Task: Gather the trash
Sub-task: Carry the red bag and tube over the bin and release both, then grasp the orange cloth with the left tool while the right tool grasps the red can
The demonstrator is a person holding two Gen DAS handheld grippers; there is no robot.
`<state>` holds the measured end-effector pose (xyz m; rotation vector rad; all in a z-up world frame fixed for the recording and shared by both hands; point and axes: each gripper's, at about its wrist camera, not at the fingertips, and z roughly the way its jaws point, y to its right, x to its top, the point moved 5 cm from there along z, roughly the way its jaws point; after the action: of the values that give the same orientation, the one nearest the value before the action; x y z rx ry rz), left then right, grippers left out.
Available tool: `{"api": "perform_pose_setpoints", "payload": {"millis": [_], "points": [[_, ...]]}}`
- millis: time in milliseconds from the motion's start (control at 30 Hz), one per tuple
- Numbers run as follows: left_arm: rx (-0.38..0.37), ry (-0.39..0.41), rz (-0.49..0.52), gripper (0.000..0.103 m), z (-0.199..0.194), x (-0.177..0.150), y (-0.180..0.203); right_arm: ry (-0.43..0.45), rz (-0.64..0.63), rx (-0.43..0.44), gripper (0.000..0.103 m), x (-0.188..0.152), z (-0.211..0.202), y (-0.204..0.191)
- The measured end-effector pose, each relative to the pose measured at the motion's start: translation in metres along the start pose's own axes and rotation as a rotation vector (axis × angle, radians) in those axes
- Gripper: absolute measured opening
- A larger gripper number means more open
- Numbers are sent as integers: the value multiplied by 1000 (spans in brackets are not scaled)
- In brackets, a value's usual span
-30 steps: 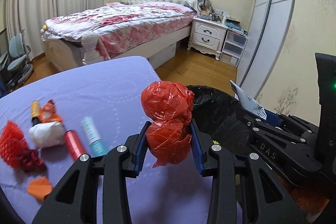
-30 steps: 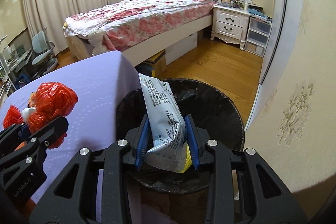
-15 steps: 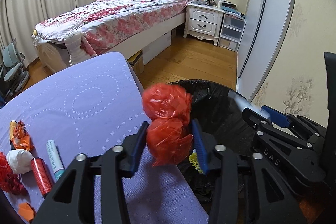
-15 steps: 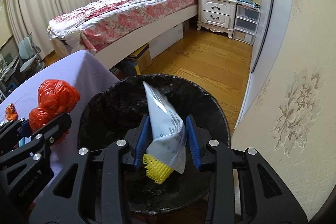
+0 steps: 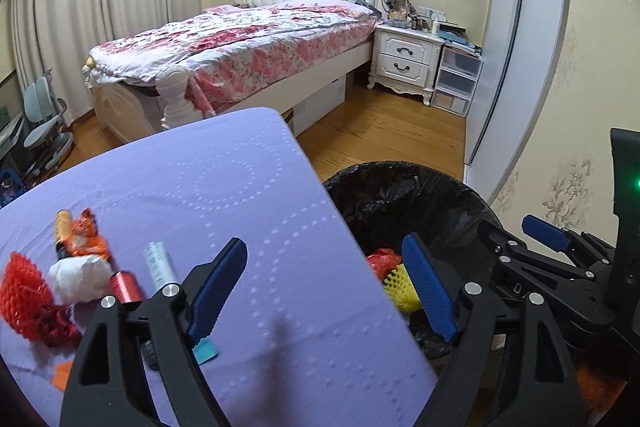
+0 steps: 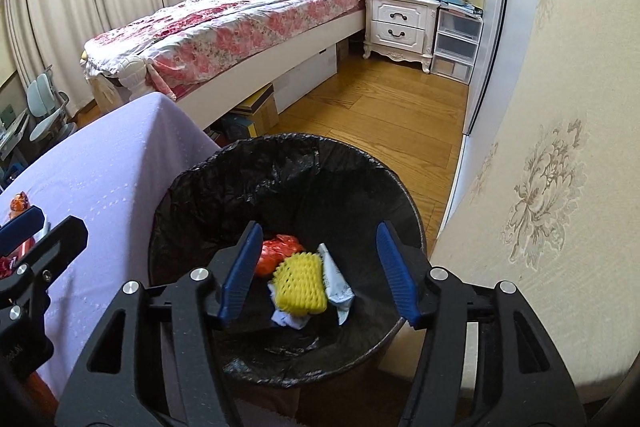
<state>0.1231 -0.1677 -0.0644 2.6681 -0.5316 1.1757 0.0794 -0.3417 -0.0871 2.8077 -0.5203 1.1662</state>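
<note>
A trash bin with a black liner [image 6: 208, 183] stands beside the purple table [image 5: 208, 187]; it also shows in the left wrist view [image 5: 400, 187]. Inside lie a red plastic bag [image 6: 278, 249], a yellow foam net [image 6: 298, 283] and a grey-white packet [image 6: 338, 285]. My right gripper [image 6: 318, 273] is open and empty above the bin. My left gripper [image 5: 326, 293] is open and empty over the table's right edge. On the table's left lie a red foam net [image 5: 20, 291], a white wad [image 5: 78, 277], a red can [image 5: 125, 287], a white tube [image 5: 160, 265] and an orange wrapper [image 5: 86, 239].
A bed with a floral cover [image 5: 248, 43] stands beyond the table, a white nightstand [image 5: 404, 63] and plastic drawers [image 5: 456, 79] to its right. Wood floor [image 6: 380, 123] lies past the bin. A wallpapered wall [image 6: 540, 167] runs close on the right.
Both grippers opened. The red bag left my left gripper and the grey-white packet left my right gripper; both now lie in the bin.
</note>
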Motion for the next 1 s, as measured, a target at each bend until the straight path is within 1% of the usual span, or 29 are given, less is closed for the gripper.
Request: {"api": "perform_pose_setpoints", "payload": {"millis": [167,300,333,400,500,567,667,833,1000], "points": [[31,1,-25,80,-19,-13,-24,1,-26,51,59,-9,-20,-26],[69,5,-48,80,-36,-25,-46,8,-53,113,60,-15,-36,-55],[85,7,-56,80,-41,-30,-54,8,-66,140,60,-19,-41,-67],[111,7,-69,80,-48,-38,-67,5,-90,167,60,-22,-45,-82],[160,-1,-96,80,-58,-52,-88,-11,-161,207,61,-34,-49,-111],[195,-14,-111,80,-63,-61,-102,-29,-196,220,61,-41,-47,-127],[227,-32,-133,80,-66,-71,-121,-55,-239,239,61,-49,-46,-147],[238,-77,-173,80,-64,-82,-146,-72,-278,245,61,-57,-46,-165],[173,-131,-227,79,-54,-84,-158,-76,-294,245,61,-61,-47,-173]]}}
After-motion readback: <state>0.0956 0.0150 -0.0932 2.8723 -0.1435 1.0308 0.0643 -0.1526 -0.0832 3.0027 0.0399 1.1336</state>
